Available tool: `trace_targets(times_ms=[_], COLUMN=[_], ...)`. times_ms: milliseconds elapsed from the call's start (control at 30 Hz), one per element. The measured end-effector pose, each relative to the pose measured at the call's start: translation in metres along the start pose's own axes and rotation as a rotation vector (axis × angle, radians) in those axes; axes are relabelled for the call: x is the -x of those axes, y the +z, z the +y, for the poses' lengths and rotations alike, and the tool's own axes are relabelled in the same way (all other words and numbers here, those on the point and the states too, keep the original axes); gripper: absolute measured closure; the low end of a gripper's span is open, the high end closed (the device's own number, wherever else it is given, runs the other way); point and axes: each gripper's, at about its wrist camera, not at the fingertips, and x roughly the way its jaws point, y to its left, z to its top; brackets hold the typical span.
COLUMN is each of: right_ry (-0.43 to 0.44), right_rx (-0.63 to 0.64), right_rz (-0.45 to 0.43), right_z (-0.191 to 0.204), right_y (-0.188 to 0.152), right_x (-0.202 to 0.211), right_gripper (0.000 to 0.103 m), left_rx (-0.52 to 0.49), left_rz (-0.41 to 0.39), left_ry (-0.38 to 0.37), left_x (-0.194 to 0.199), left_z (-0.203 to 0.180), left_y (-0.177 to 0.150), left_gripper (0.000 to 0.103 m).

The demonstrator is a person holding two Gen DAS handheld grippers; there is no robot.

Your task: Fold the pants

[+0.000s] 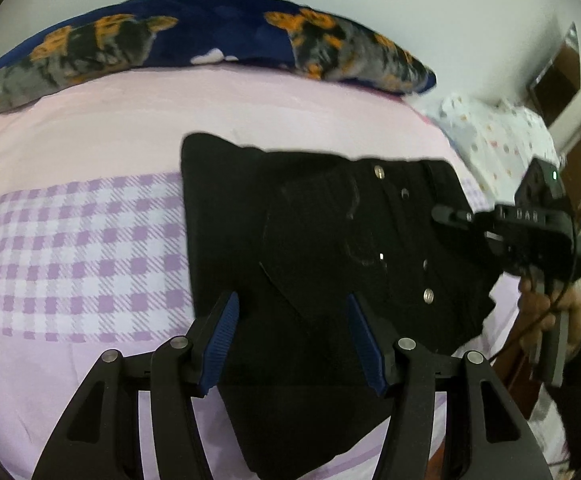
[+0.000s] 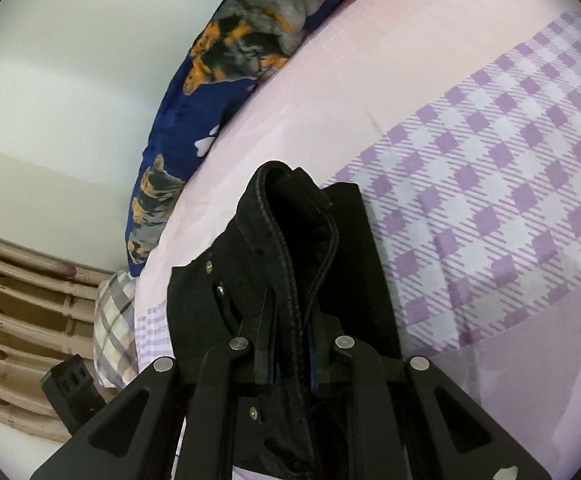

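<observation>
Black pants [image 1: 310, 240] lie folded on the pink and purple checked bed sheet [image 1: 74, 240]. My left gripper [image 1: 292, 336] is open, its blue pads just above the near part of the pants, holding nothing. My right gripper [image 1: 450, 216] shows at the right side of the pants, at the waistband. In the right wrist view my right gripper [image 2: 290, 344] is shut on a raised fold of the pants' seamed edge [image 2: 290, 216], lifting it off the rest of the pants.
A dark blue pillow with dog prints [image 1: 210, 40] lies along the far side of the bed by the white wall. A spotted white cloth [image 1: 498, 136] lies at the bed's right end. A checked cloth [image 2: 114, 320] and beige slatted furniture [image 2: 18, 300] are beside the bed.
</observation>
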Motion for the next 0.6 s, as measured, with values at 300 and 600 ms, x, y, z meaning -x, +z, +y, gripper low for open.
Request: trace_targets(times_ms=[300, 600], right_ry=[-0.049, -0.065], right_rx=[0.002, 0.071], right_rz=[-0.051, -0.036], right_z=[0.001, 0.012], right_y=[-0.021, -0.049], right_x=[0.039, 0.057], right_gripper=[0.07, 0.094], left_rx=[-0.021, -0.017], left_rz=[0.042, 0.047], left_ry=[-0.007, -0.018], left_x=[-0.009, -0.001], left_z=[0.0, 0.001], left_y=[-0.013, -0.024], left_gripper=[0.044, 0.044])
